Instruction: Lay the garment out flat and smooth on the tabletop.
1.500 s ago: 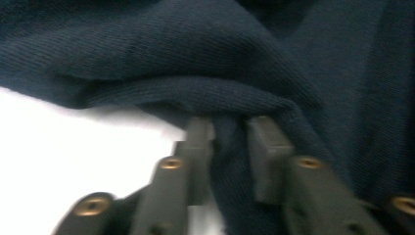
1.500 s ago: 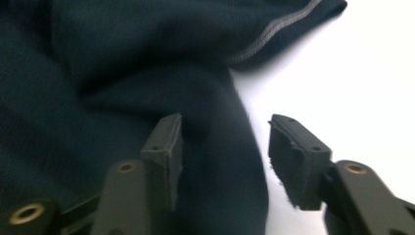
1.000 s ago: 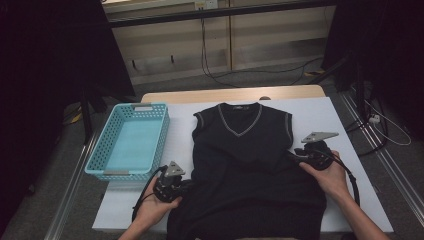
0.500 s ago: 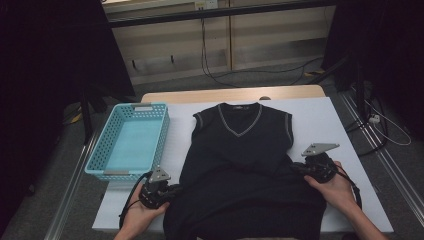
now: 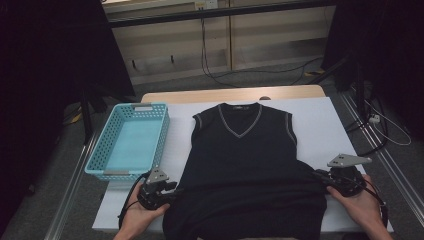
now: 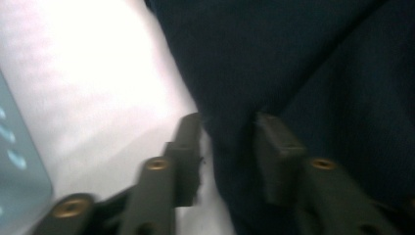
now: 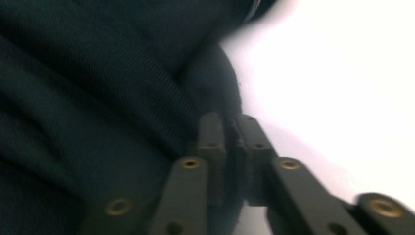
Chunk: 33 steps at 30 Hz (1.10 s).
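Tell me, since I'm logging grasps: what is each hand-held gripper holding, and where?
Right hand-held gripper pinches the dark vest's side edge; left hand-held gripper straddles the other edge, jaws just opened, not gripping.

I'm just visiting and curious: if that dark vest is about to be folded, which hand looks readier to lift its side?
Probably the right. The right claw is pinched on the vest at its edge, while the left claw has just been opening, with cloth between its jaws but no pinch on it.

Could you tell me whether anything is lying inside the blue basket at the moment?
No, the blue basket beside the dark vest shows only its bare bottom in the high view.
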{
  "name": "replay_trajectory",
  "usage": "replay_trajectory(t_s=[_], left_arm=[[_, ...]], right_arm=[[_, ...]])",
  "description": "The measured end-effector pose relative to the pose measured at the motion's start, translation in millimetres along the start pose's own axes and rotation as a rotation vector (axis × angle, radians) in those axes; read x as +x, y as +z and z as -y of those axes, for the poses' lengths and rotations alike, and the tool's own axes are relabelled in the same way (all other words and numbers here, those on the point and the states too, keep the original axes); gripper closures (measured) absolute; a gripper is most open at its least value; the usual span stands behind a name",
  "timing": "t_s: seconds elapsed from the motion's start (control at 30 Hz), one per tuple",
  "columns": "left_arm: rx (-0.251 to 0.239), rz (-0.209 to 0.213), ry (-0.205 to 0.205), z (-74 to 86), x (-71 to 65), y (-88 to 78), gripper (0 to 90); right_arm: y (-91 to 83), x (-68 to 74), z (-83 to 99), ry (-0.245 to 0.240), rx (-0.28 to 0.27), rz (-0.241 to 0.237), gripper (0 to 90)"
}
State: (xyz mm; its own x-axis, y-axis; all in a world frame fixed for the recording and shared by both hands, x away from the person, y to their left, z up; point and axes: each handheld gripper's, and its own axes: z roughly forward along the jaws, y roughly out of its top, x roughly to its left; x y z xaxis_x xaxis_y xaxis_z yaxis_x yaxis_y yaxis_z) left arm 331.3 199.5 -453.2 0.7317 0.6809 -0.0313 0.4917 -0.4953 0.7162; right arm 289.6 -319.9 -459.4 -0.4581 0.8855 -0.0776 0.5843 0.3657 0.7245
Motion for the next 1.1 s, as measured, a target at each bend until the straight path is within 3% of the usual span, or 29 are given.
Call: replay_trajectory(t_s=[0.17,0.37,0.47,0.6,0.8,0.97,1.1], left_arm=[[-0.026,-0.003,0.037,-16.3,-4.6,6.1,48.0],[-0.026,0.007,0.069,-35.5,-10.0,29.0,38.0],[-0.037,-0.001,0.092,-41.9,-11.2,39.4,31.7],[-0.045,-0.009,0.085,-42.1,-9.6,49.0,28.9],[-0.042,-0.011,0.094,-38.8,-10.7,46.2,28.5],[-0.026,-0.008,0.099,-36.8,-9.6,49.8,28.4],[-0.024,-0.01,0.101,-34.9,-8.6,49.6,28.4]], right_arm=[[7.9,-6.2,-15.2,0.015,-0.052,-0.011,69.9],[33.2,-16.0,-40.3,0.014,-0.038,0.007,71.5],[49.2,-18.2,-50.1,0.015,-0.014,0.008,67.5],[65.4,-13.5,-58.6,0.007,0.005,-0.007,63.9],[75.3,0.5,-77.3,-0.038,-0.015,-0.046,57.4],[82.1,11.5,-74.5,-0.061,-0.02,-0.078,41.5],[78.3,15.2,-66.1,-0.079,-0.018,-0.066,36.5]])
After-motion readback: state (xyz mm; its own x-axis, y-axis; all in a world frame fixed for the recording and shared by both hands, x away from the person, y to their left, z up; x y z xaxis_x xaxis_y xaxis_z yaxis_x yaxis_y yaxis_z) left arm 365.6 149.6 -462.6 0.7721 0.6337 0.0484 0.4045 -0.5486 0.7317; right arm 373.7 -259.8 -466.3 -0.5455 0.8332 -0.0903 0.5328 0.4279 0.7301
